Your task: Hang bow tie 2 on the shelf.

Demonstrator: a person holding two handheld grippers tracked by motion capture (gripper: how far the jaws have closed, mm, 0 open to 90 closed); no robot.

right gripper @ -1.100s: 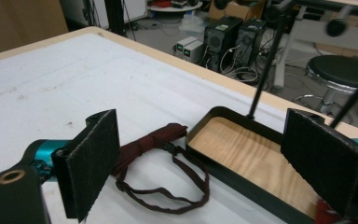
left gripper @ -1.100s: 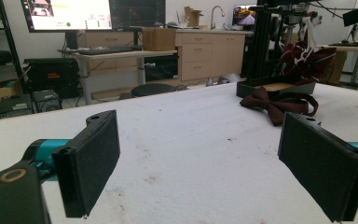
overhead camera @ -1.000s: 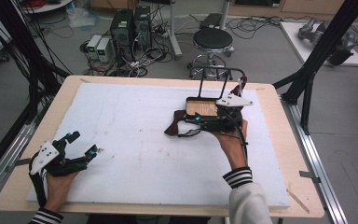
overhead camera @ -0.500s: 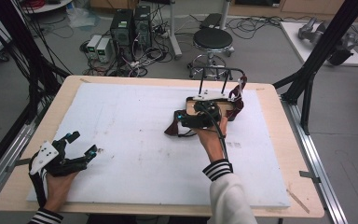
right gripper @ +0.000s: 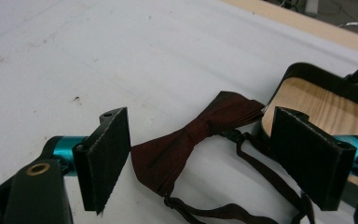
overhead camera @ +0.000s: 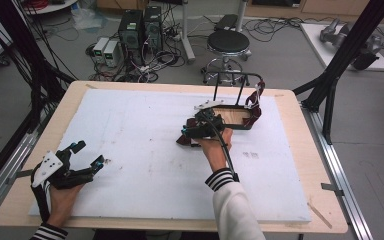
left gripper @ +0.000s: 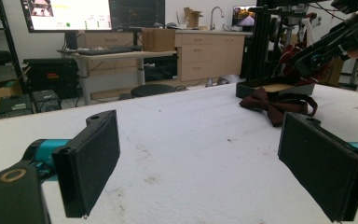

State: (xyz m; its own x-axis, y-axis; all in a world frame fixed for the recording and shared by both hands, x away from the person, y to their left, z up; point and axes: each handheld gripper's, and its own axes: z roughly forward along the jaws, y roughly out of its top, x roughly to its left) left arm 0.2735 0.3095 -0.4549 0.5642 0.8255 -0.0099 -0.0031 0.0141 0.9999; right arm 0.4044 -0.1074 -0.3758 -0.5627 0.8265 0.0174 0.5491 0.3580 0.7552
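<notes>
A dark red bow tie with a thin strap lies flat on the white mat, just left of a black stand with a wooden base. My right gripper hovers over it, open, with one jaw on each side of the bow and nothing held. In the high view the right gripper is at the table's middle, above the bow tie. A second dark red tie hangs on the stand's right post. My left gripper rests open at the front left, far from the bow tie.
The white mat covers most of the wooden table. The stand's black upright frame rises at the back right of the mat. A stool and computers stand on the floor beyond the table.
My right gripper moved left and nearer, from over the stand's wooden base to above the bow tie on the mat. The left gripper stayed put.
</notes>
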